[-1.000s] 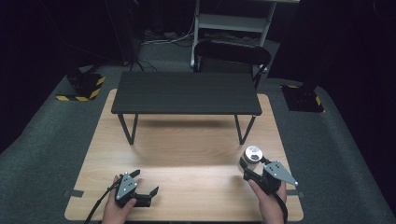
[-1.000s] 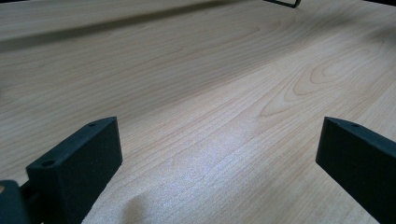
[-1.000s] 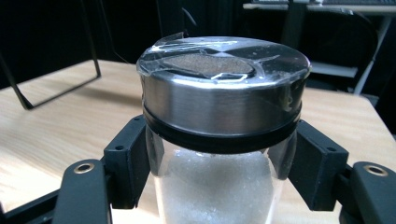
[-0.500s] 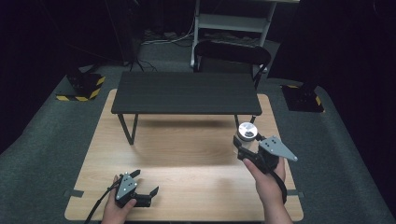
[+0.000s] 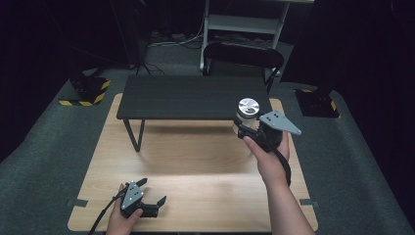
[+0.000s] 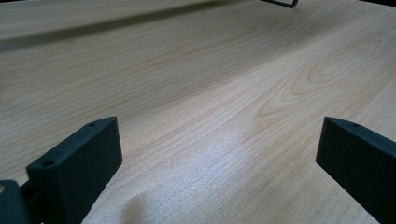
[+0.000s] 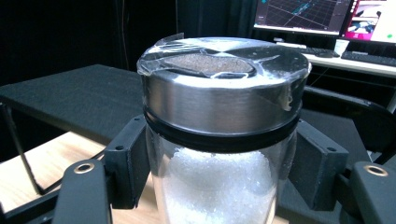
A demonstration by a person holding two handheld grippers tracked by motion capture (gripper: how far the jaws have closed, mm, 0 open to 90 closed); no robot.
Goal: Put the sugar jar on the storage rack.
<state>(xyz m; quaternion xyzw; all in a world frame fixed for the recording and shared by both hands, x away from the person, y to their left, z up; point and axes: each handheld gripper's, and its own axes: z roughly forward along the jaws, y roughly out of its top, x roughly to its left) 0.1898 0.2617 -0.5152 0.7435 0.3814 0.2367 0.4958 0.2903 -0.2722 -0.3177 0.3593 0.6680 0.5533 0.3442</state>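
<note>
A glass shaker jar (image 5: 247, 113) with a steel lid and white grains inside is held in the air by my right gripper (image 5: 247, 128), which is shut on its glass body just under the lid. In the right gripper view the jar (image 7: 222, 135) stands upright between both black jaws, with clear film taped over the lid. It hangs at the front right corner of the small black bench (image 5: 193, 97). My left gripper (image 5: 151, 196) rests low over the wooden board (image 5: 195, 161) near its front left edge, open, with bare wood (image 6: 210, 116) between its jaws.
The black bench stands on thin legs across the back of the board. Behind it are a black chair (image 5: 243, 54) and a metal shelf frame (image 5: 244, 22). Two yellow-striped black bases (image 5: 88, 90) sit on the grey carpet at either side. Monitors (image 7: 322, 14) glow in the right gripper view.
My right gripper has lifted the jar off the board and carried it up and away from me, toward the bench's front right corner. The left gripper has stayed put.
</note>
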